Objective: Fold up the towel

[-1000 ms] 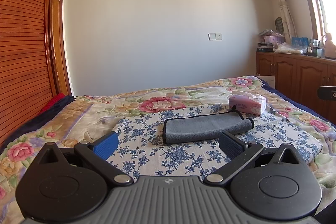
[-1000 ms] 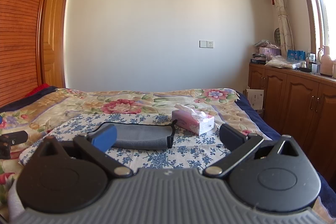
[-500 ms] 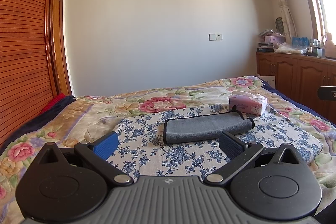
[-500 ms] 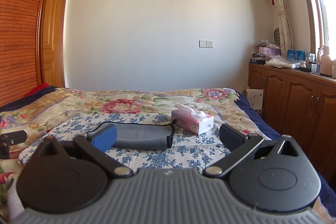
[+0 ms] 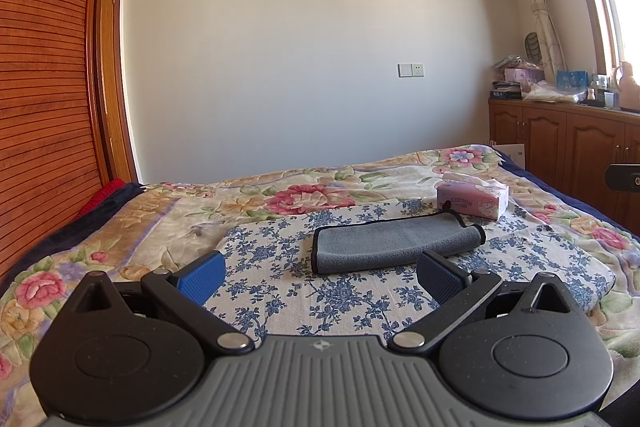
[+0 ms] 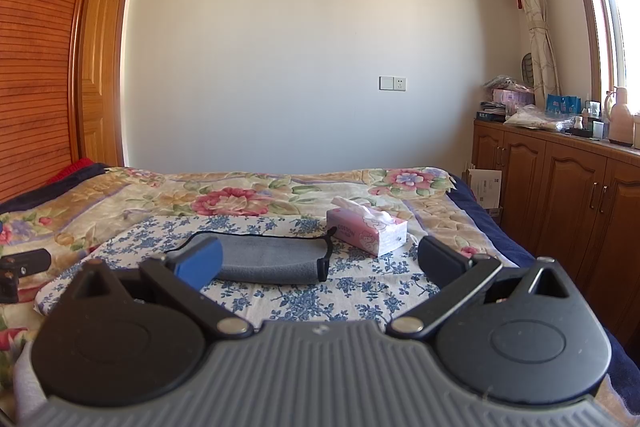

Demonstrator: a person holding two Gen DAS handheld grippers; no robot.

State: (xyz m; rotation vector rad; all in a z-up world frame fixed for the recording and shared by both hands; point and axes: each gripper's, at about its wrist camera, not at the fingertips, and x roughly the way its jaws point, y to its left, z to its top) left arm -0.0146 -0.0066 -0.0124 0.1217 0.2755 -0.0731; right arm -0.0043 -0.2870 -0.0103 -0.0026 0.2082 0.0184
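Left gripper (image 5: pixel 320 277): its 2 fingers are spread wide and hold nothing. It hangs above the near part of the bed, level, pointing at the far wall.

Left fingers: a bright blue pad (image 5: pixel 200 277) on one side, a dark blue pad on the other, both clear of any fabric.

Right gripper (image 6: pixel 320 261): also spread wide, with nothing between its fingers. It hangs above the bed beside the left one.

Right fingers: a bright blue pad (image 6: pixel 198 263) on the left side; a dark one on the right.

Towel (image 5: pixel 394 243): grey with black edging, already folded into a long narrow band. It lies flat just ahead of the left fingers, between them in that view. From the right wrist, the towel (image 6: pixel 272 259) sits ahead and toward the left finger, whose pad covers one end.

Cloth (image 5: pixel 344 297): white with blue flowers, spread under the towel and reaching back under both sets of fingers.

Tissue box (image 5: pixel 472 201): pink, with a tissue sticking up, just beyond the towel's right end.

Bed (image 5: pixel 120 227): covered by a quilt with large pink flowers, stretching past the cloth on every side.

Cabinets (image 6: pixel 560 187): brown wood, far right of the fingers, with clutter on top.

Wall (image 5: pixel 300 47): plain white, straight ahead, beyond the bed.
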